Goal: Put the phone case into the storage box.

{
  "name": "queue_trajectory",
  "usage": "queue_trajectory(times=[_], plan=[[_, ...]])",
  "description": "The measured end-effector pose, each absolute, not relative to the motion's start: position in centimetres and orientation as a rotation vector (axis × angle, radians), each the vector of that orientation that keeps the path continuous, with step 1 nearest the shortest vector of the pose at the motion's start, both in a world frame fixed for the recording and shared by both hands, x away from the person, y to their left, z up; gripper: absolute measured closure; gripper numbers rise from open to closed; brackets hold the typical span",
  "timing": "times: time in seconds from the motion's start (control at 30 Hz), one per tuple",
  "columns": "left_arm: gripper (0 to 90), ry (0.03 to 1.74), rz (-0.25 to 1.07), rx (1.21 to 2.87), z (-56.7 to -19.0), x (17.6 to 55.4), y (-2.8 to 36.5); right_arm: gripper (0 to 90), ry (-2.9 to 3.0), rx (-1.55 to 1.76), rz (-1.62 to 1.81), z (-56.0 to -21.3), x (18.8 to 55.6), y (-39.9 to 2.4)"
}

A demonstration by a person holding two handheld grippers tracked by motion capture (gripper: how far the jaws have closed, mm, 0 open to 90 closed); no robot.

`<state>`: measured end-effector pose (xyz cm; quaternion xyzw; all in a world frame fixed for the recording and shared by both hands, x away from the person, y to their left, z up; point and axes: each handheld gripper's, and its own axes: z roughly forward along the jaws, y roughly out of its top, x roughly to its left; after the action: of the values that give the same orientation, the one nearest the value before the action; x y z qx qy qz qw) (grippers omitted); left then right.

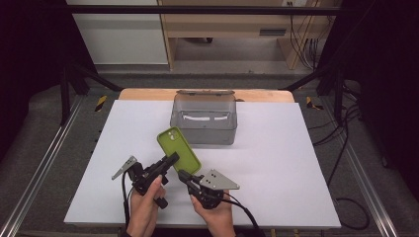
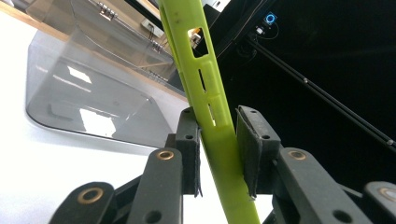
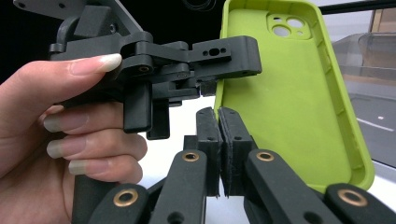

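A: How are the hands sitting?

B: Both forearms are coming in from the near edge of the white tabletop, hands close together. The left hand is wrapping the handle of the left claw, which is pointing up and to the right. The right hand is holding the right claw just beside it, aimed toward the left one.

A: And the claws themselves?

B: The left claw is pinching the long edge of the green phone case; in the left gripper view its pads are pressing on the case's side wall from both sides. The right claw is standing fully closed, pad against pad, with nothing between; the case is sitting just behind it.

A: Which way is the case lying?

B: It is being held above the tabletop, tilted, its long axis running from near right to far left, the camera cutout at the far end. It is sitting just in front of the clear plastic box, whose lid is standing open.

A: Any writing?

B: I can't read any on the case or the box.
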<state>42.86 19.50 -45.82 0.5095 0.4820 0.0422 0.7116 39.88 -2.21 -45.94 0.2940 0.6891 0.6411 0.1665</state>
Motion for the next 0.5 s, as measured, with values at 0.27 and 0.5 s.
queue_trajectory(times=[0.27,0.5], plan=[[71.2,1.072,0.088,1.127,-45.88,42.87,19.55,87.8,1.961,0.847,1.829,-46.02,39.87,-2.12],[71.5,1.074,0.092,1.125,-45.87,42.85,19.57,87.8,1.954,0.868,1.841,-46.08,39.82,-1.96]])
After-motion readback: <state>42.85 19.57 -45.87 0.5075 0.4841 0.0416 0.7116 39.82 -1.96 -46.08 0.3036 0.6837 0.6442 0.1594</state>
